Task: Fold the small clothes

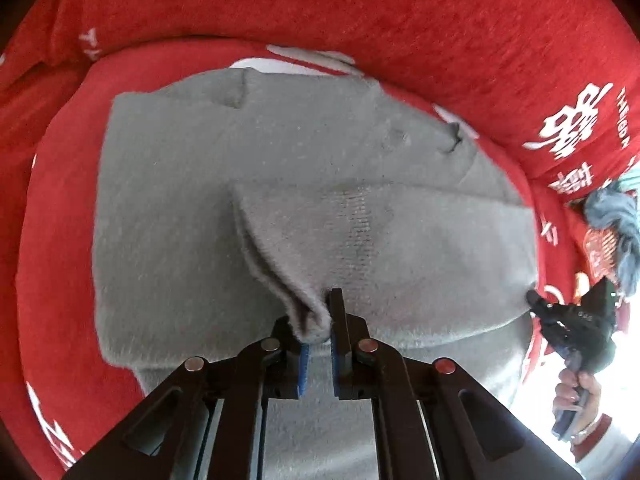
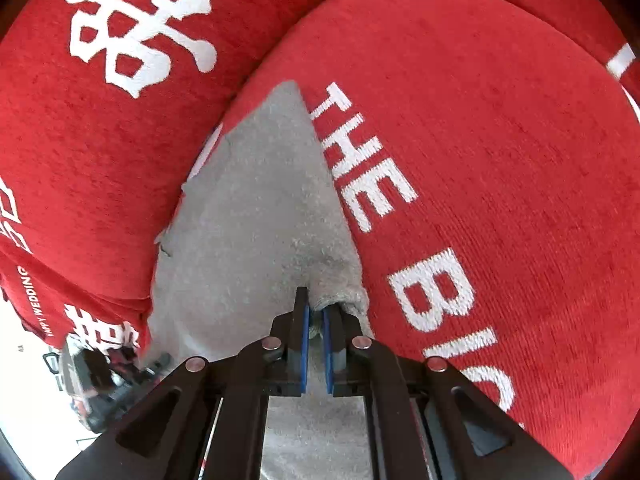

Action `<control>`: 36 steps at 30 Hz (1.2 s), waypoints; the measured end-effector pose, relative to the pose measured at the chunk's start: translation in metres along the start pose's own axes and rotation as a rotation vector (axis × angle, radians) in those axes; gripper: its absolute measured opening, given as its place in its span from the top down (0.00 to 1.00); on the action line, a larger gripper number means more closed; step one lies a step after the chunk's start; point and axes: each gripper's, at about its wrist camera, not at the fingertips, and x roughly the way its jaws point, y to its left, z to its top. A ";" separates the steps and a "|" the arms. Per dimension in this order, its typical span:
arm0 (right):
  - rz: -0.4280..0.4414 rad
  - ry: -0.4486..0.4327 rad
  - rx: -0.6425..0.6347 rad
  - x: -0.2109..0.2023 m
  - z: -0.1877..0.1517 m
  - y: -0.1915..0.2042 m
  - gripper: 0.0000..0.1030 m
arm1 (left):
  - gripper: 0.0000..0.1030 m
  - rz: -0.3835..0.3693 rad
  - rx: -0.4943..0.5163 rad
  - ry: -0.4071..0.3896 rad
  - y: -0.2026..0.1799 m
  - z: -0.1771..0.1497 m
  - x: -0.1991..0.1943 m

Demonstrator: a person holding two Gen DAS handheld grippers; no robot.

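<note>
**Grey garment pinched at two corners over red cushions**

Grey garment [image 1: 304, 200], a soft knitted piece, lies spread on a red seat cushion [image 1: 60, 216], its near flap lifted and doubled over the flat layer beneath. The left gripper [image 1: 318, 326] has its blue-padded fingers closed nearly together on a bunched corner of that flap, near the middle of the left wrist view. At the right edge of the same view the right gripper [image 1: 536, 300], held by a hand [image 1: 576, 388], pinches the flap's other corner. Seen from its own camera, the right gripper [image 2: 315, 312] is likewise nearly closed, a fold of grey cloth caught between its pads, the garment [image 2: 260, 208] running away to a point at the far side.

A red back cushion [image 1: 360, 12] rises close behind the garment along its far edge. A crumpled blue cloth [image 1: 616, 220] sits at the right, clear of the garment. White lettering on the seat cushion [image 2: 500, 140] reads "THE BIG", cut off at the frame edge. Large white Chinese characters [image 2: 140, 20] mark the back cushion; a lower cushion panel carries "HAPPY WEDDING" [image 2: 38, 304].
</note>
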 end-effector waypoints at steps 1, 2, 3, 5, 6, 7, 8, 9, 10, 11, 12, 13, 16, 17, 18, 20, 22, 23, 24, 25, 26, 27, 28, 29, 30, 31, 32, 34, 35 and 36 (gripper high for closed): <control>-0.006 0.003 -0.014 0.000 0.001 0.000 0.94 | 0.88 0.015 -0.007 0.000 0.003 -0.001 -0.003; -0.013 0.008 -0.031 0.000 0.003 0.002 0.94 | 0.87 0.033 -0.016 -0.001 0.006 -0.002 -0.007; -0.017 0.014 -0.036 0.000 0.004 0.003 0.94 | 0.83 0.060 -0.027 -0.003 0.010 -0.004 -0.012; -0.030 0.030 -0.023 -0.002 0.006 0.005 0.94 | 0.48 0.166 -0.037 -0.018 0.017 -0.008 -0.024; -0.049 0.042 -0.019 -0.006 0.004 0.008 0.90 | 0.43 0.215 -0.035 -0.041 0.018 -0.010 -0.033; -0.075 0.050 -0.030 -0.012 0.002 0.012 0.88 | 0.41 0.238 -0.030 -0.072 0.019 -0.011 -0.045; -0.095 0.048 -0.049 -0.015 -0.002 0.018 0.88 | 0.41 0.234 -0.027 -0.081 0.021 -0.012 -0.052; -0.116 0.038 -0.086 -0.023 -0.006 0.025 0.88 | 0.41 0.225 -0.025 -0.091 0.020 -0.010 -0.059; -0.126 0.028 -0.120 -0.030 -0.008 0.029 0.87 | 0.41 0.215 -0.020 -0.100 0.017 -0.008 -0.063; -0.138 0.015 -0.166 -0.036 -0.010 0.037 0.85 | 0.41 0.204 -0.010 -0.108 0.015 -0.005 -0.066; -0.155 0.005 -0.204 -0.039 -0.009 0.044 0.85 | 0.41 0.189 0.009 -0.114 0.008 0.001 -0.066; -0.174 -0.003 -0.238 -0.041 -0.006 0.050 0.85 | 0.41 0.182 0.023 -0.118 0.001 0.006 -0.063; -0.222 -0.014 -0.268 -0.032 0.014 0.059 0.85 | 0.41 0.167 0.066 -0.123 -0.024 0.022 -0.045; -0.243 -0.021 -0.264 -0.027 0.022 0.060 0.85 | 0.41 0.161 0.077 -0.121 -0.033 0.027 -0.036; -0.268 -0.030 -0.260 -0.021 0.031 0.059 0.84 | 0.41 0.159 0.087 -0.116 -0.040 0.030 -0.027; -0.283 -0.023 -0.245 -0.007 0.045 0.056 0.64 | 0.41 0.178 0.102 -0.096 -0.045 0.031 -0.012; -0.234 0.021 -0.192 0.007 0.058 0.044 0.60 | 0.41 0.196 0.095 -0.074 -0.043 0.030 0.000; -0.184 0.043 -0.159 0.011 0.062 0.038 0.60 | 0.41 0.200 0.088 -0.065 -0.041 0.028 0.003; -0.130 0.056 -0.129 0.012 0.064 0.033 0.63 | 0.41 0.208 0.078 -0.059 -0.038 0.026 0.005; -0.081 0.069 -0.109 0.014 0.065 0.032 0.84 | 0.41 0.213 0.074 -0.058 -0.035 0.023 0.005; -0.063 0.082 -0.116 0.016 0.065 0.036 0.92 | 0.41 0.216 0.074 -0.059 -0.034 0.021 0.005; -0.060 0.073 -0.152 0.012 0.064 0.043 0.92 | 0.41 0.222 0.078 -0.056 -0.033 0.019 0.004; -0.060 0.063 -0.201 0.007 0.064 0.051 0.92 | 0.41 0.227 0.085 -0.053 -0.034 0.017 0.005; -0.075 0.057 -0.232 0.004 0.063 0.055 0.93 | 0.41 0.233 0.092 -0.050 -0.034 0.014 0.005; -0.098 0.054 -0.259 0.003 0.063 0.056 0.93 | 0.41 0.247 0.103 -0.048 -0.034 0.012 0.007; -0.131 0.061 -0.276 0.005 0.064 0.054 0.93 | 0.41 0.263 0.113 -0.046 -0.034 0.009 0.008; -0.177 0.074 -0.285 0.011 0.065 0.049 0.93 | 0.41 0.283 0.122 -0.036 -0.034 0.007 0.012; -0.236 0.081 -0.310 0.022 0.064 0.043 0.92 | 0.41 0.285 0.119 -0.045 -0.033 0.003 0.011; -0.238 0.067 -0.310 0.019 0.063 0.042 0.92 | 0.41 0.290 0.113 -0.040 -0.031 0.000 0.008; -0.249 0.059 -0.301 0.017 0.062 0.044 0.92 | 0.41 0.293 0.107 -0.040 -0.030 -0.002 0.006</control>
